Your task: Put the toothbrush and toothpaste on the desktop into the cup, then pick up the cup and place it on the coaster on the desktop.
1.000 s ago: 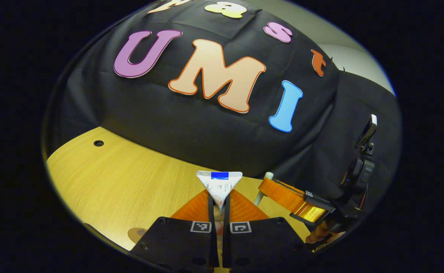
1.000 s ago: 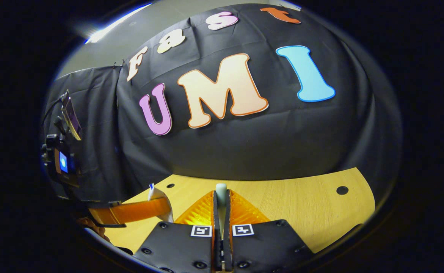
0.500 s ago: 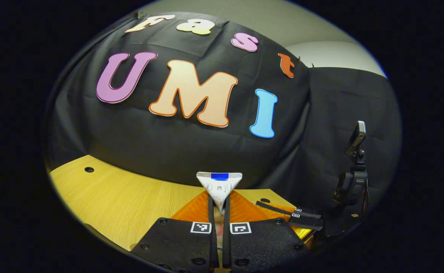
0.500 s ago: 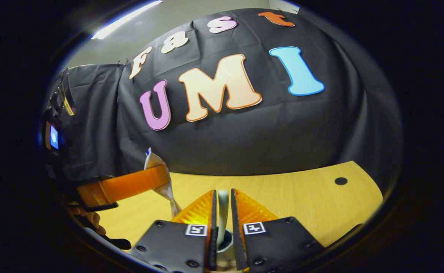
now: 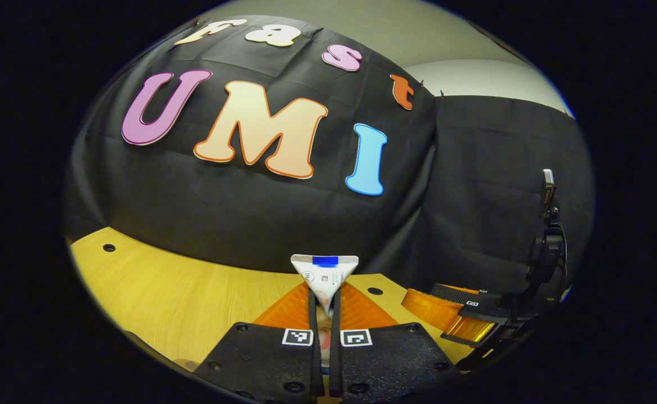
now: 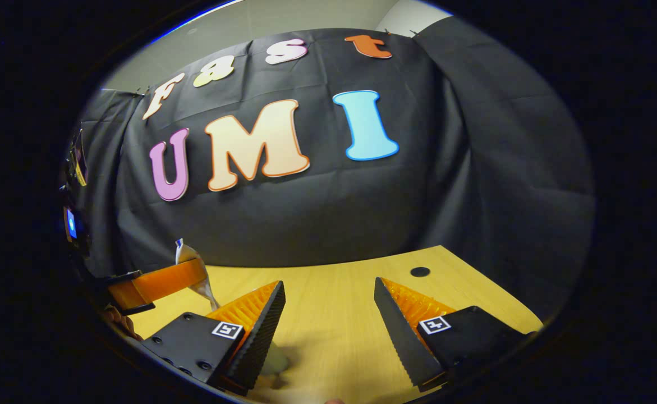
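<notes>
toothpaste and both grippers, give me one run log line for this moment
left gripper: shut on toothpaste, held above desktop | right gripper: open, nothing between fingers | cup: unseen

recording booth: black cloth wall behind bare wooden desktop with drilled holes.

A: What do the right gripper fingers look like?

B: They stand wide apart, with bare yellow surface between them. Something pale peeks out under the near finger; I can't tell what it is.

A: And off to the side?

B: The left gripper is there, over the surface's edge. Its orange fingers pinch a toothpaste tube, which hangs tilted.
</notes>
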Tool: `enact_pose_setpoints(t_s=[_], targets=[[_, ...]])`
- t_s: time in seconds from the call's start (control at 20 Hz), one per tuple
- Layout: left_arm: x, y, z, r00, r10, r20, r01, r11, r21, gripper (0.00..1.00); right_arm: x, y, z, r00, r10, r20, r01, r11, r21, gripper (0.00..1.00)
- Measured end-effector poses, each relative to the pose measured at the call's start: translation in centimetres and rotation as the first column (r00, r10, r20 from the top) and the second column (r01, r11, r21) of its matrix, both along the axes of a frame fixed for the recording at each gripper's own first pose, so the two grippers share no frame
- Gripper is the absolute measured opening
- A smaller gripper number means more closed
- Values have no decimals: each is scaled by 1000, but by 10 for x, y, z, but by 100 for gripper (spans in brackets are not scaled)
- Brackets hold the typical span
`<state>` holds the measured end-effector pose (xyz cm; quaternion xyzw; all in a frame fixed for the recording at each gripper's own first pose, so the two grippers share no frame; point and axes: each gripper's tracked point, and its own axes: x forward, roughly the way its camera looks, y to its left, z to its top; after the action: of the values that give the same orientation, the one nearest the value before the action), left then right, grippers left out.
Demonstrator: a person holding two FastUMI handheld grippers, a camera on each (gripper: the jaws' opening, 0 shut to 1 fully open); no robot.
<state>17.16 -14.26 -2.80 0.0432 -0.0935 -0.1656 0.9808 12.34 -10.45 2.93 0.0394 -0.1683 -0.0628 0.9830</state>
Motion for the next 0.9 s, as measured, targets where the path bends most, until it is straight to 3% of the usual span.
enact_pose_setpoints(t_s=[0.25,0.45,0.6,0.7,0.9], targets=[[0,-2,-26,1000,-29,11,29,1000,-2,3,-18,-21,-32,996,-88,-11,89,995,38,98],[-9,-2,-38,999,-51,8,50,999,11,13,-29,-21,-46,992,-123,-28,123,992,11,98],[-10,-7,-33,997,-74,24,74,997,-23,66,-41,-15,-44,991,-128,-32,128,992,3,98],[-14,0,-27,998,-50,29,51,998,-22,92,-48,-11,-44,991,-131,-39,131,991,-4,98],[-36,13,13,997,-16,74,18,1000,-18,93,-55,10,-35,992,-80,-101,80,997,-6,98]])
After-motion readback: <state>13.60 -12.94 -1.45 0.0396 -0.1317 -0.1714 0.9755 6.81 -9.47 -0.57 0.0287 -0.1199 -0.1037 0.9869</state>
